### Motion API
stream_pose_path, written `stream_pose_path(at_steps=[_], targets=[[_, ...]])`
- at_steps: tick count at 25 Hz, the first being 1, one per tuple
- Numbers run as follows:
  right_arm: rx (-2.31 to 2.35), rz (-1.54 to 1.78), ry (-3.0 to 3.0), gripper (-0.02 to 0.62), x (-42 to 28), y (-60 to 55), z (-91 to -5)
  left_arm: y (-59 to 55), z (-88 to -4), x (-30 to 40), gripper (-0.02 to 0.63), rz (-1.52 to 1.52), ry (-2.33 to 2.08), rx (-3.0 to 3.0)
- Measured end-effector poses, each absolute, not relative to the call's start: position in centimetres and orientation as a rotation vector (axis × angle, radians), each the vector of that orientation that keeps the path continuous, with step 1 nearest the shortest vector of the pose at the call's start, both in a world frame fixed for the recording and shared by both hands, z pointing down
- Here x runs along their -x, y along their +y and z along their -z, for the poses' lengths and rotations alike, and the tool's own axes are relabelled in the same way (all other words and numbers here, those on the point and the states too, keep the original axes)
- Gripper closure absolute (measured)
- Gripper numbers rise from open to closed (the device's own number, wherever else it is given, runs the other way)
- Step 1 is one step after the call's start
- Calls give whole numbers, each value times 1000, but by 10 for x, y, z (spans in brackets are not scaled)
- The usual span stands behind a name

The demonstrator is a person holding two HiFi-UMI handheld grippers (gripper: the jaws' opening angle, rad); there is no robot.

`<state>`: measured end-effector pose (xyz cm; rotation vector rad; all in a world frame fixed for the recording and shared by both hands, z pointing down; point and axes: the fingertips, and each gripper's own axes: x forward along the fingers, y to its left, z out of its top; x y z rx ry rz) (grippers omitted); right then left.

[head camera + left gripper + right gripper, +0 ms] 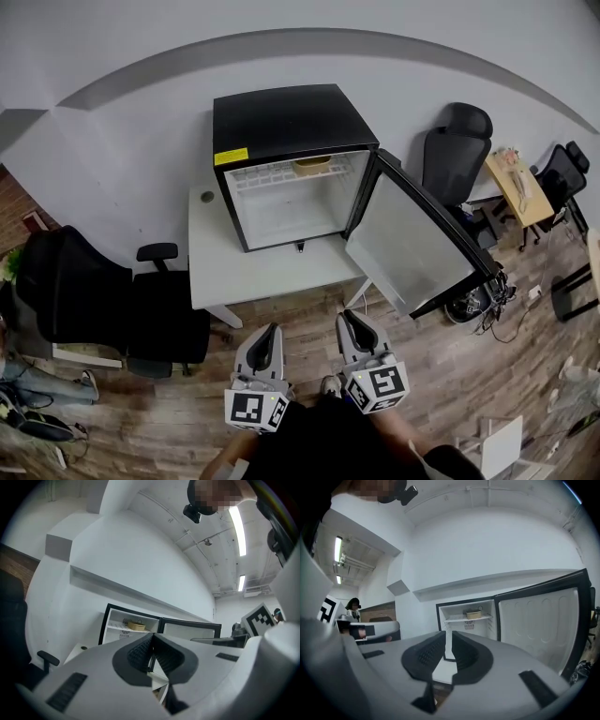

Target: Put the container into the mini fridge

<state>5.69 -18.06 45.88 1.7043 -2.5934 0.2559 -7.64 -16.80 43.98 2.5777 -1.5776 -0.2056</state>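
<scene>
1. The mini fridge (pixel 281 122) sits on a white table (pixel 211 272). I think it is up there so I can reach inside without bending low.
2. The fridge door (pixel 412 244) is wide open and swings out to the right of the fridge. That leaves the front of the fridge clear.
3. The container (pixel 312 166) is a small tan tub. It is inside the fridge, on the top shelf, near the back. So I think the main job is done. Only the door may be left to shut.
4. My left claw (pixel 273 330) is in front of the fridge, well away from it and lower than the table. Its two jaws are pressed together with nothing between them.
5. My right claw (pixel 345 319) is also in front of the fridge, just beside the left one. Its jaws are closed too, and they hold nothing.
6. I think I hold both claws low and back because there is nothing to carry right now.
7. There is a yellow sticker (pixel 231 157) on the top left corner of the fridge front. It has writing on it, but it is too small for me to read.
8. I see no brand name on the fridge.
9. Each claw has a cube with black and white square marks. They are patterns, not words.
</scene>
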Motion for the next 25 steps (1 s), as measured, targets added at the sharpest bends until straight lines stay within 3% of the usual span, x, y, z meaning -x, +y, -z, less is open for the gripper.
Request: stream_pose_path(at_steps=[25], targets=[[-1678, -292, -2626, 572, -78, -184, -462, -177, -443, 51, 597, 184, -1621, -2565]])
